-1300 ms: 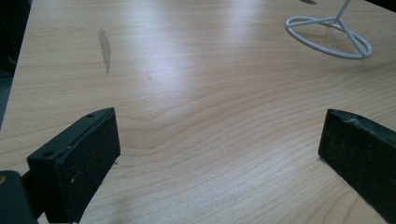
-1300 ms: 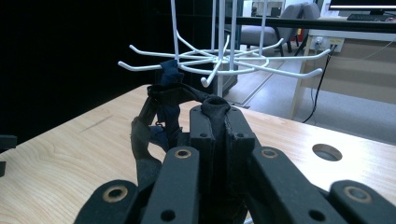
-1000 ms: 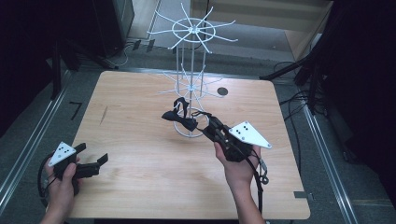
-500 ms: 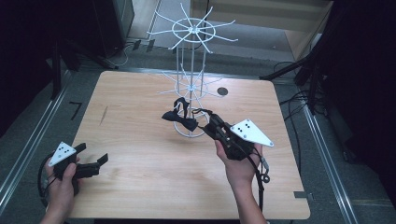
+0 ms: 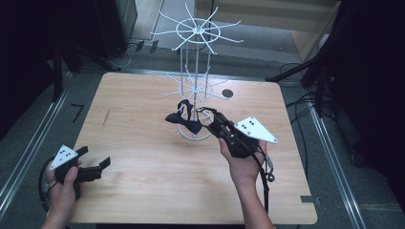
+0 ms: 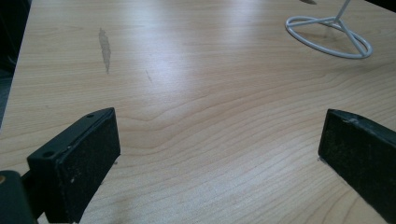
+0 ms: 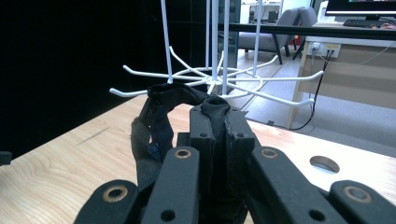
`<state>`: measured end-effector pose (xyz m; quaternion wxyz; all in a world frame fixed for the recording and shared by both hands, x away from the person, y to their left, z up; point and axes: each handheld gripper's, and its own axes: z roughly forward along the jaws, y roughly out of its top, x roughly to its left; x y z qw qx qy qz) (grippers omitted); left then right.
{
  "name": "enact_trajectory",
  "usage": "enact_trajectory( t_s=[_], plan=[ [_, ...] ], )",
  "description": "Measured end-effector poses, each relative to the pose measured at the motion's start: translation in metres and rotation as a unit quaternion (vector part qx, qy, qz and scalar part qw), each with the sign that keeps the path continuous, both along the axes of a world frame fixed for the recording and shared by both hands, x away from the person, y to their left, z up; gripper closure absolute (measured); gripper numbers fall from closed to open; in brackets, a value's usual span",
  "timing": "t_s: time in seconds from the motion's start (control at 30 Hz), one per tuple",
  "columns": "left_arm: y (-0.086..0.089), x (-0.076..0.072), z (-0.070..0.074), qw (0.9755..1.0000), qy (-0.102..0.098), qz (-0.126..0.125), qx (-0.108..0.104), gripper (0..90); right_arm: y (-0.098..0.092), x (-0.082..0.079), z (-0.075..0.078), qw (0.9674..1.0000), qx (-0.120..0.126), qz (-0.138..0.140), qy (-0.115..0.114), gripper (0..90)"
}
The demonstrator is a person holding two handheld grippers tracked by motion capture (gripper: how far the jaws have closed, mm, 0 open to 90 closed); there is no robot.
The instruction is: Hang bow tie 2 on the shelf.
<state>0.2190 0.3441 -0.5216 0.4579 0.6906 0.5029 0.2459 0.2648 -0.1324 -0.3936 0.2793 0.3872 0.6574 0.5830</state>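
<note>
Right gripper (image 5: 210,120) sits just right of table centre, jaws clamped tight on a black fabric loop, some soft strap or mask-like item (image 5: 184,118). In the right gripper view the cloth (image 7: 161,119) is pinched between the closed jaws and its free loop arches up toward a prong of the white wire rotating display rack (image 5: 195,90), lower tier. I can't tell whether the loop is already over that prong or just touching it.

Left gripper (image 5: 93,168) is parked at about 8 o'clock on the light wooden table (image 5: 143,181), jaws wide apart, nothing between them; well apart from the rack.

Step in hand, as I judge it: hanging the loop on a lower prong. To do it well: keep the pinch firm, lift the loop open above the upturned tip, slide it inward along the prong toward the rack's post, then let go. The rack looks light, so pulling sideways could tip or spin it; the left gripper could steady the round wire base (image 6: 329,35).
</note>
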Motion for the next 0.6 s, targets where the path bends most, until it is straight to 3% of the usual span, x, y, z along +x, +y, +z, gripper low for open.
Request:
enact_trajectory(
  t_s=[0.6],
  plan=[
    [0.0,0.0,0.0,1.0,-0.001,0.0,-0.002,0.0,0.01,0.023,-0.002,0.9998,0.01,-0.008,0.013,85.5]
  ],
)
